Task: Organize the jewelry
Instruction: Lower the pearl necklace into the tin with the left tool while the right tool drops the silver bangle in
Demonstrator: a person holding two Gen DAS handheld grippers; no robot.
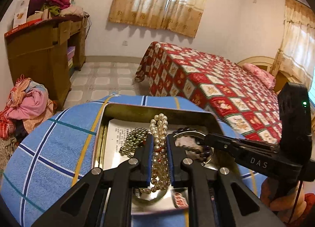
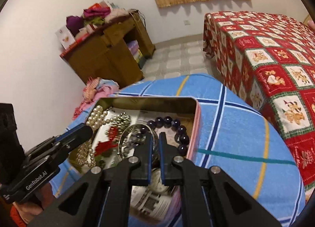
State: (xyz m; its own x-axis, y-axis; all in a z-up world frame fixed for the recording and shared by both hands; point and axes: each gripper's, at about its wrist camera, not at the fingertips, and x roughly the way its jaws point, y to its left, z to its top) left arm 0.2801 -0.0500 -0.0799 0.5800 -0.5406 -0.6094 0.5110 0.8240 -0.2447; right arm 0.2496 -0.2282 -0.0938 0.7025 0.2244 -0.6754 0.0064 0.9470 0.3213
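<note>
A metal tin [image 1: 157, 108] sits on a blue checked cloth and holds jewelry. My left gripper [image 1: 159, 138] is shut on a pearl necklace [image 1: 159, 144] whose loops hang between the fingers over the tin. A gold bead chain [image 1: 133, 138] lies to its left. My right gripper [image 2: 155, 137] is nearly closed around a silver bangle [image 2: 130, 130] inside the tin [image 2: 195, 112], beside a dark purple bead bracelet [image 2: 177, 126]. The pearls [image 2: 96, 118] and the left gripper's tip [image 2: 78, 132] show at the tin's left side.
The blue checked cloth [image 1: 49, 148] covers a round surface. A bed with a red patterned cover [image 1: 206, 81] stands to the right. A wooden desk [image 1: 39, 49] with clothes on top stands at the left wall, with a clothes pile [image 1: 25, 104] beside it.
</note>
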